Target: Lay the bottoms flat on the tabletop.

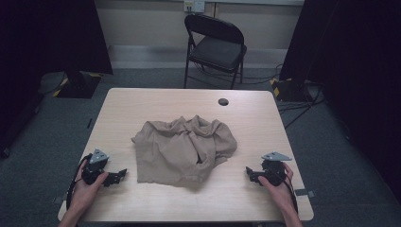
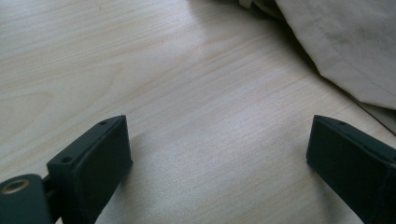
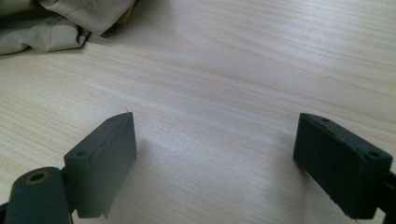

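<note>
A crumpled tan cloth garment (image 1: 184, 149) lies in a heap at the middle of the light wooden table (image 1: 151, 101). My left gripper (image 1: 120, 175) rests near the front left of the table, a short way left of the cloth, jaws wide open and empty. In the left gripper view the cloth's edge (image 2: 345, 46) lies at the upper right, beyond the left gripper (image 2: 219, 154). My right gripper (image 1: 248, 172) sits at the front right, open and empty, apart from the cloth. The right gripper view has the cloth (image 3: 56, 23) at the upper left, beyond the right gripper (image 3: 215, 154).
A round cable hole (image 1: 223, 101) sits near the table's far edge. A black folding chair (image 1: 215, 47) stands behind the table. Dark curtains hang at both sides, and cables (image 1: 302, 101) lie on the grey carpet at the right.
</note>
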Demonstrator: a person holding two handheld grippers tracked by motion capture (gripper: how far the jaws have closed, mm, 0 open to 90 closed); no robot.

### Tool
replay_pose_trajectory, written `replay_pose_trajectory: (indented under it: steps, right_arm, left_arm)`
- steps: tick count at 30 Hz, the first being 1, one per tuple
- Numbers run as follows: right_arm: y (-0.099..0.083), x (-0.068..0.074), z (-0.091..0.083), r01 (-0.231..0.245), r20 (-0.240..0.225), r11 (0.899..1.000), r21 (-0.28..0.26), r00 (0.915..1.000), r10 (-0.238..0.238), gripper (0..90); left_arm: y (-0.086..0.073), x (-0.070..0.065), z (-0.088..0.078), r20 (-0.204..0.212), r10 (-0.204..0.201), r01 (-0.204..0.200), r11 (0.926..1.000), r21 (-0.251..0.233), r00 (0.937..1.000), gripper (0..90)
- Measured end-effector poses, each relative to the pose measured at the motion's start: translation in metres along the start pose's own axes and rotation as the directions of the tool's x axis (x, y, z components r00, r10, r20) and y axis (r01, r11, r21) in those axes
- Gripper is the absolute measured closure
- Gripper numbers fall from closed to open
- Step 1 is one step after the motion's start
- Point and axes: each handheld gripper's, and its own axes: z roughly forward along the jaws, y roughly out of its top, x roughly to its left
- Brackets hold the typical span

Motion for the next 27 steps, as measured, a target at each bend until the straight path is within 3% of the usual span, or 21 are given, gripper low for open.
replay_pose_trajectory:
  steps: [8,14,15,18,27]
  right_arm:
    - [0.012,0.004,0.000,0.013,-0.027,1.000,-0.004,0.9996,-0.013,19.0]
    - [0.039,0.017,-0.010,0.024,-0.107,0.997,-0.077,0.9937,-0.032,22.0]
    - [0.051,0.023,-0.009,0.032,-0.141,0.995,-0.091,0.9889,-0.045,21.7]
    - [0.072,0.034,-0.004,0.049,-0.175,0.992,-0.114,0.9821,-0.069,19.9]
    - [0.144,0.063,0.035,0.098,-0.235,0.984,-0.146,0.9632,-0.131,16.5]
  left_arm:
    - [0.000,0.000,0.000,-0.001,0.000,0.000,1.0000,0.000,1.0000,5.8]
    - [0.000,0.000,0.000,-0.003,0.000,0.000,1.0000,-0.001,1.0000,5.8]
    - [0.000,0.000,0.000,-0.002,-0.002,0.002,1.0000,-0.001,1.0000,5.8]
    - [0.000,0.000,0.000,-0.002,0.001,-0.001,1.0000,0.000,1.0000,5.8]
    - [0.000,0.000,0.000,0.000,0.001,-0.001,1.0000,0.002,1.0000,5.6]
